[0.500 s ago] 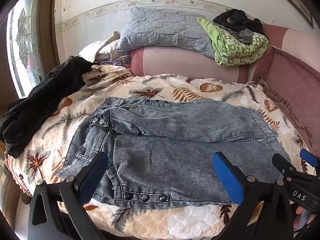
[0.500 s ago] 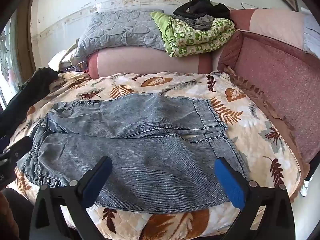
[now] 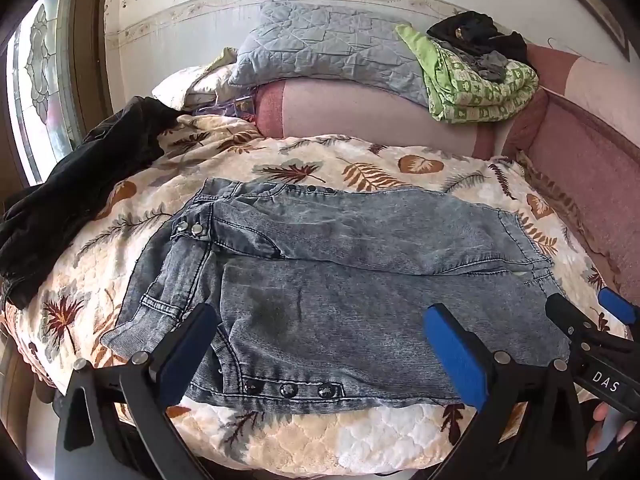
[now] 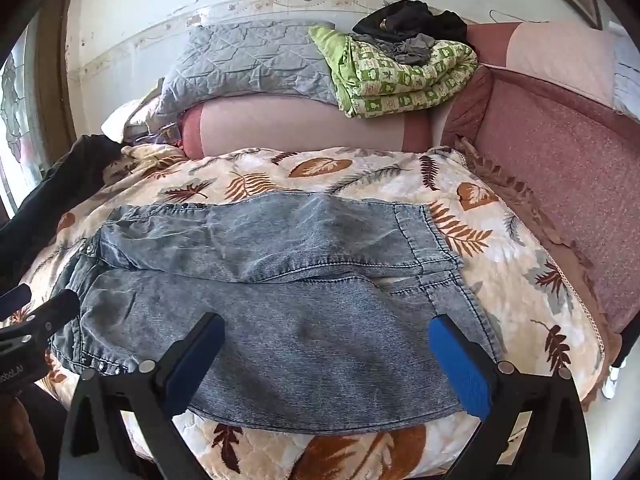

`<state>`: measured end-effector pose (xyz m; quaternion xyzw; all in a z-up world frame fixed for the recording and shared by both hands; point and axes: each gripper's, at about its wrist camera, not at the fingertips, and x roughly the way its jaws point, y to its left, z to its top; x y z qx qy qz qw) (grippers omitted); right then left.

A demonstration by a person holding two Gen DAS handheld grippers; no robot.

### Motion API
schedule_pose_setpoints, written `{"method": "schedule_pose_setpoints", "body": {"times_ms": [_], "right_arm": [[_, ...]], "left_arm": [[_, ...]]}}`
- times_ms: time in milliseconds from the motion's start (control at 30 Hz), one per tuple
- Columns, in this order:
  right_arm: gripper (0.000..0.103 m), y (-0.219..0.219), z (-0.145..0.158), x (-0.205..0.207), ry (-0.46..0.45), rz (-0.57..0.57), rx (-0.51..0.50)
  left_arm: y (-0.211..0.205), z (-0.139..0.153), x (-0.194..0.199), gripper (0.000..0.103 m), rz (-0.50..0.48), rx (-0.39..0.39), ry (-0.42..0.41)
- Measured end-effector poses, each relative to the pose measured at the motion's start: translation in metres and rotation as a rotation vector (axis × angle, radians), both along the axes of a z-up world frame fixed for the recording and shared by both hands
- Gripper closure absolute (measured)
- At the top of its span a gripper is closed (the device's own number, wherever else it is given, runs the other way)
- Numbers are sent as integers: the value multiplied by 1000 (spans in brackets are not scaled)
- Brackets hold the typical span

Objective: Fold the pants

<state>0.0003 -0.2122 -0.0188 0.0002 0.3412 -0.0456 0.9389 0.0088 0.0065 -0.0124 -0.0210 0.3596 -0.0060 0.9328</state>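
Hovering: both tongs hang above the near edge of the bed, tilted down toward the cloth, touching nothing.
Left tongs [image 3: 324,344]: spread wide and empty, over the waistband end of the pants.
Right tongs [image 4: 326,360]: spread wide and empty, over the cuff half of the near leg; they also show at the right edge of the left view.
Pants [image 3: 340,280]: grey-blue denim, lying flat across the bed, waistband to the left and cuffs to the right, the far leg overlapping the near one along the middle.
Bed [image 3: 360,436]: soft quilted cover with a leaf print, its rounded front edge just under the near hem.
Slip risk: the near leg lies right at the bed's edge, so a pull toward the person could drag the whole garment off the front.
Pinch risk: the cover is soft and puffy, so tongs pressed in too deep could grab quilt along with denim and lift both.
Layer risk: where the legs overlap, a shallow bite may catch only the top layer, leaving the fold crooked.
Uneven lift: if one side rises ahead of the other, the heavy waistband sags and twists the fold line.
Clutter: the dark garment [image 3: 68,196] at the left lies near the waistband and could get snagged by a wide sweep.
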Motion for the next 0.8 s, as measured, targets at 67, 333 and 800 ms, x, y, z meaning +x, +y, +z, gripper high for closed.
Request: {"method": "schedule_pose_setpoints", "body": {"times_ms": [67, 333, 800], "right_arm": [[0, 1, 0, 1, 0, 3, -4], [0, 4, 3, 4, -5, 19, -3], [0, 6, 5, 7, -13, 23, -2]], "left_arm": [[1, -1, 1, 0, 4, -3, 5], [5, -4, 4, 0, 12, -14, 21], [6, -2, 4, 0, 19, -1, 10]]}}
